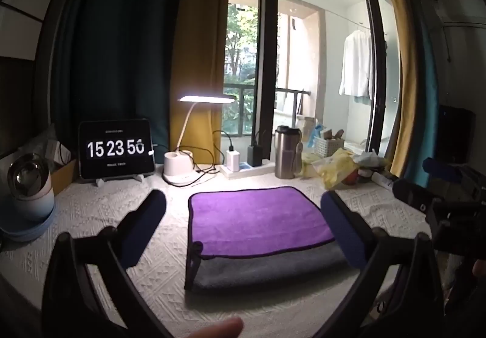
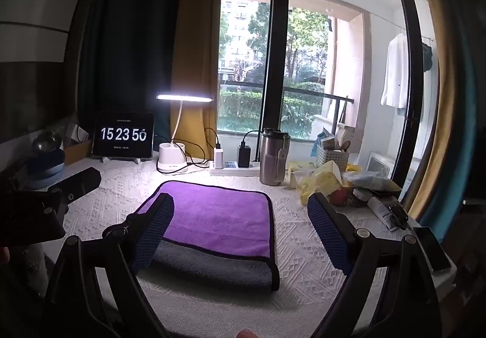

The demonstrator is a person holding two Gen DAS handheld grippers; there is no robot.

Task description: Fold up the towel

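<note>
Left wrist view: left gripper (image 1: 243,201) hovers with jaws wide, holding nothing; the purple-and-grey towel (image 1: 258,234) lies folded on the white tabletop (image 1: 100,210) between the fingers, grey layer showing at 6 o'clock.
Right wrist view: right gripper (image 2: 240,204) has jaws wide too, empty; the towel sits toward 9 o'clock, its left finger overlapping the purple face.
Risk: pinching only the top purple layer could peel the fold open; the steel tumbler (image 2: 273,155) at 12 o'clock and snack bags (image 2: 319,180) at 2 o'clock could be knocked by a wide swing.

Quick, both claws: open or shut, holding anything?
Left claw: open, empty, above the towel.
Right claw: open, empty.
</note>
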